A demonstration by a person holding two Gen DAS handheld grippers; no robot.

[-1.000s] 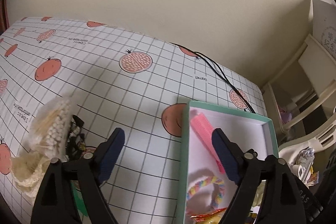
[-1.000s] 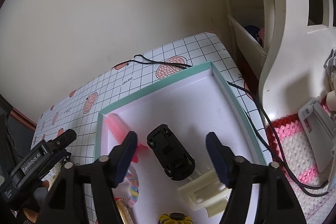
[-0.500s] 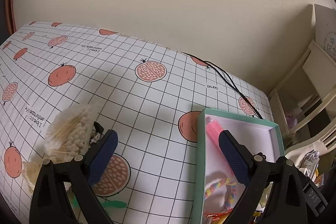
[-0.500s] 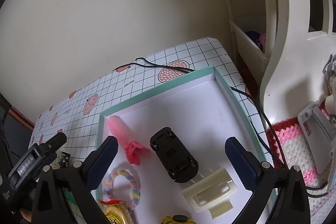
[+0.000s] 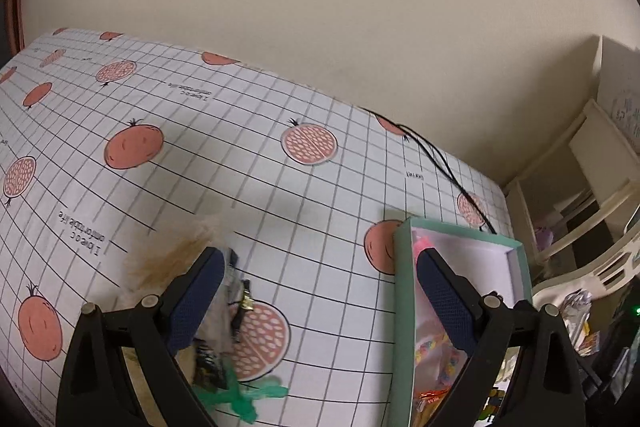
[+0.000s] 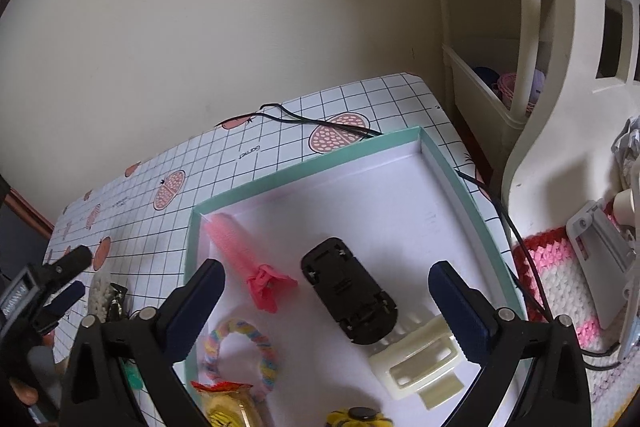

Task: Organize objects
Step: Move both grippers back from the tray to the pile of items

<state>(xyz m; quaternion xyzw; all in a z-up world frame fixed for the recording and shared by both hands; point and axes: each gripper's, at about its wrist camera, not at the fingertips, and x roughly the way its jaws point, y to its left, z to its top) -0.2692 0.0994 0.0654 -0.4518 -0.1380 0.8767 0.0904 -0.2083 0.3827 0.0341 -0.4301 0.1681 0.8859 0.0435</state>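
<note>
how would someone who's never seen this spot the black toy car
Find the shallow mint-green box with a white floor, on the gridded pomegranate tablecloth. The black toy car lies near its middle, underside up, between the pink comb and the cream hair claw clip. It is the only black object in the box.

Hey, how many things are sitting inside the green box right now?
6 visible in the green box: pink comb, black toy car, cream hair clip, pastel braided ring, yellow snack packet, yellow item at the edge. More may be hidden.
</note>
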